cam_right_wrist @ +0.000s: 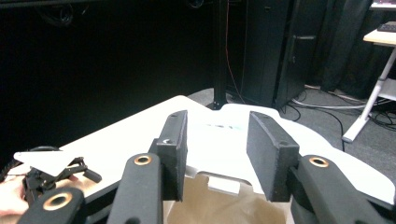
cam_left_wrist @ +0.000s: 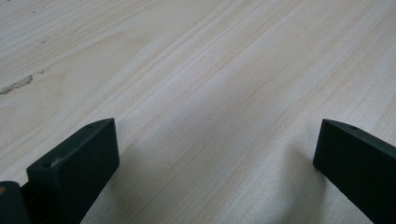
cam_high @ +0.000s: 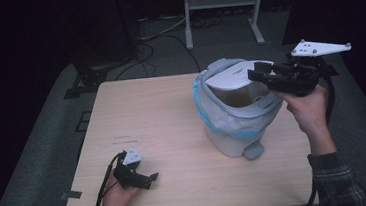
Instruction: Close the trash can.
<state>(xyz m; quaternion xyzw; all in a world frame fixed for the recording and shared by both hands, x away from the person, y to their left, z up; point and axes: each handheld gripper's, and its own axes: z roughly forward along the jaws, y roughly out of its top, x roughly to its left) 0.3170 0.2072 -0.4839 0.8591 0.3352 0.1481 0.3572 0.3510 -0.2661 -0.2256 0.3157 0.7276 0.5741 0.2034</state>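
Two grippers in use at a pedal bin: one working the lid, one resting idle.

The right gripper point(cam_high: 262, 72) is hovering at the rim of the white plastic bin point(cam_high: 232, 110), jaws partly apart and clamped on nothing, straddling the smooth, rounded lid point(cam_high: 232, 77), apparently lining up to take or press it. The bin is standing right of centre on the pale wood-grain table point(cam_high: 153, 125), a crinkled blue-edged liner point(cam_high: 207, 118) folded over its rim. The left gripper point(cam_high: 147, 179) is lying low near the front edge, jaws wide apart and empty, evidently parked clear.
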